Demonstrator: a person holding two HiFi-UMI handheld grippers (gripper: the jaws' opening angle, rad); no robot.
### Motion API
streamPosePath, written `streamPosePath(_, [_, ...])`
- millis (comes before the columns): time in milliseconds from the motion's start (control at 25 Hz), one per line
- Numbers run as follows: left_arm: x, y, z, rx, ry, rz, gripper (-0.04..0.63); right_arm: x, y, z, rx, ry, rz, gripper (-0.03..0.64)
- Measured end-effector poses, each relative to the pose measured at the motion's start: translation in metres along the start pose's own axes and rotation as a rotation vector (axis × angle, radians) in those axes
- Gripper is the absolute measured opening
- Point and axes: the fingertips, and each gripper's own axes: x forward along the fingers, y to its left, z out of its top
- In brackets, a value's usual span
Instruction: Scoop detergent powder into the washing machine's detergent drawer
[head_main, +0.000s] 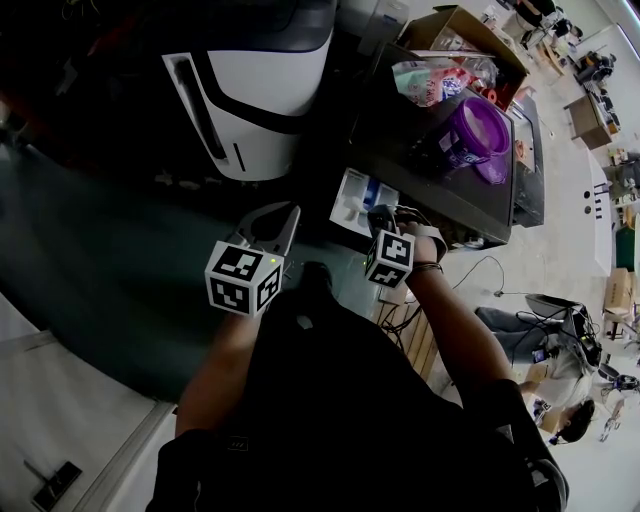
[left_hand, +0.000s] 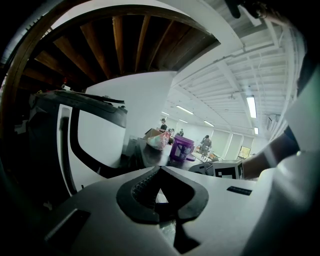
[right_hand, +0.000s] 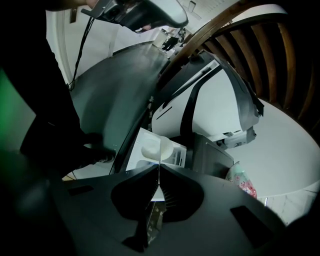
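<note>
The white detergent drawer (head_main: 352, 203) stands pulled out below the dark worktop; it also shows in the right gripper view as a white tray (right_hand: 175, 152). My right gripper (right_hand: 159, 172) is shut on the thin handle of a white scoop (right_hand: 149, 148), whose bowl hangs over the drawer. In the head view that right gripper (head_main: 384, 218) sits right at the drawer's near end. My left gripper (left_hand: 160, 171) is shut with nothing between its tips; it hovers left of the drawer (head_main: 283, 222). The purple detergent tub (head_main: 476, 131) stands on the worktop, also seen far ahead (left_hand: 181, 148).
A white and black washing machine (head_main: 255, 90) stands at the upper left. The dark worktop (head_main: 400, 150) carries a cardboard box (head_main: 462, 35) and a patterned bag (head_main: 425, 82). Cables run over the floor at right, where a person (head_main: 545, 385) sits.
</note>
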Motion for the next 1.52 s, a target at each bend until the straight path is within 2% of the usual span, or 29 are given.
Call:
streamPosePath(200, [-0.004,0.003,-0.004,-0.002,0.008,0.012,0.008,0.004,0.000,0.001,0.024,-0.003,-0.014,0.020])
streamPosePath(480, [-0.010,0.004,-0.002,-0.001,0.009,0.018,0.008,0.002,-0.012,-0.005,0.067,0.009,-0.080,0.020])
streamPosePath(840, [-0.014,-0.002,0.000,0.017,0.005,0.001,0.008,-0.002,0.001,-0.003,0.068,0.013,-0.071,0.020])
streamPosePath(1520, [-0.030,-0.016,-0.006,0.040,0.004,-0.045,0.008,-0.037,0.002,0.003,0.175,-0.013,-0.107,0.020])
